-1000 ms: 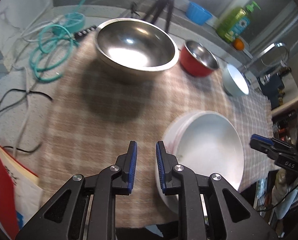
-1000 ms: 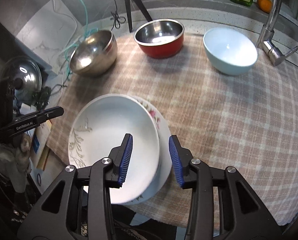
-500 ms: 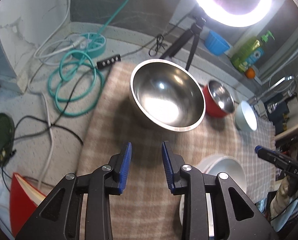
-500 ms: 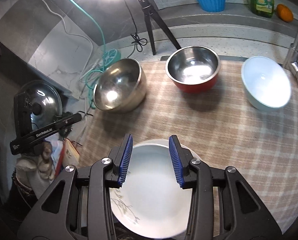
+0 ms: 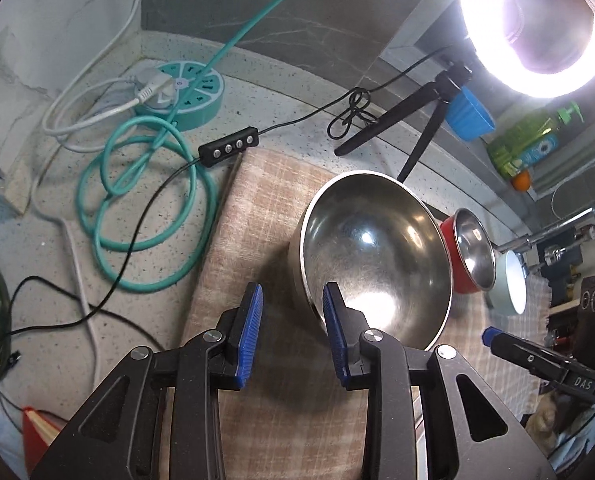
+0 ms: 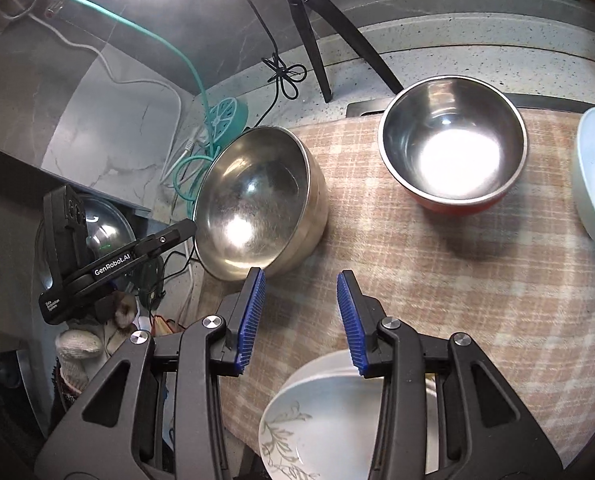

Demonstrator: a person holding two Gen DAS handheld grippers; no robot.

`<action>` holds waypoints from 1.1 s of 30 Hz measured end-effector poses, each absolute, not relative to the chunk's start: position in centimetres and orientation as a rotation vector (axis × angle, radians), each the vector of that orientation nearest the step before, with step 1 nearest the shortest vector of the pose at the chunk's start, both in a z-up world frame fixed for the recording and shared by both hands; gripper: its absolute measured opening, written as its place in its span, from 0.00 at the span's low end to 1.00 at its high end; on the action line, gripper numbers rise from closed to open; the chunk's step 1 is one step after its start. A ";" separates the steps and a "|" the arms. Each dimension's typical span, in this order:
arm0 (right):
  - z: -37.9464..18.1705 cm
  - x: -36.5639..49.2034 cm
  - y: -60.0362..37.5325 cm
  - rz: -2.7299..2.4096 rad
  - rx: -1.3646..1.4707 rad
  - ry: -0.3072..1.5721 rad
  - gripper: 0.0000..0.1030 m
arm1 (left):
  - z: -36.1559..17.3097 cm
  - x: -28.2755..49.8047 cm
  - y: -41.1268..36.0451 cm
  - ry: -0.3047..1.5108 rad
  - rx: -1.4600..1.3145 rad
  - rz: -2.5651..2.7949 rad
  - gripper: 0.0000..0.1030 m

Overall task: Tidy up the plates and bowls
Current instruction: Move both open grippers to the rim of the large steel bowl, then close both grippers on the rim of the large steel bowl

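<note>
Surface: checked cloth (image 6: pixel 437 280) on a speckled counter (image 5: pixel 281 92).
Steel bowl (image 5: pixel 373 260): at 1 o'clock of left gripper (image 5: pixel 291 334).
Left gripper: jaws just widened, parted, empty.
Right gripper (image 6: pixel 301 318): parted, empty; plate (image 6: pixel 329 420) at 6.

A home kitchen is showing here, rigged for filming. A speckled stone counter (image 5: pixel 281 92) is running along a grey marbled wall, and a chrome tap (image 5: pixel 557 228) is curving over its right end. On the ledge at the counter's back edge, a green dish soap bottle (image 5: pixel 525 148), an orange (image 5: pixel 522 181) and a blue cup (image 5: pixel 467 118) are standing. A checked cloth (image 6: pixel 437 264) is covering the counter, carrying steel and ceramic bowls. A ring light (image 5: pixel 537 28) on a small tripod (image 6: pixel 317 32) is glaring from the back edge, and a round teal power strip (image 5: pixel 181 92) is feeding coiled cables at the counter's left end.
</note>
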State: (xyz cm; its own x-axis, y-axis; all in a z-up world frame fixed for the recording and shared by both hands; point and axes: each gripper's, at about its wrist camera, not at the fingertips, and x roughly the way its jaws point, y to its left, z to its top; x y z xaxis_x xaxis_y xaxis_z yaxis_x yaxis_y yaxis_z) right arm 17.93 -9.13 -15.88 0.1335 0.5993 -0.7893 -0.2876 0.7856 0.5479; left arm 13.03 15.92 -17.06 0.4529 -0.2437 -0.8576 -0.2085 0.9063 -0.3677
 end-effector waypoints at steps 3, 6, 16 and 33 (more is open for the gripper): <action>-16.4 18.6 -8.3 0.654 0.291 1.289 0.38 | -17.6 13.5 16.0 1.122 -0.460 -0.025 0.29; -16.8 19.2 -7.5 0.646 0.275 1.293 0.38 | -18.0 13.8 16.1 1.129 -0.461 -0.027 0.29; -18.4 20.4 -5.8 0.654 0.250 1.333 0.26 | -18.6 14.6 16.0 1.134 -0.459 -0.036 0.26; -17.6 19.2 -4.5 0.704 0.186 1.336 0.17 | -18.1 13.5 15.2 1.118 -0.444 -0.033 0.14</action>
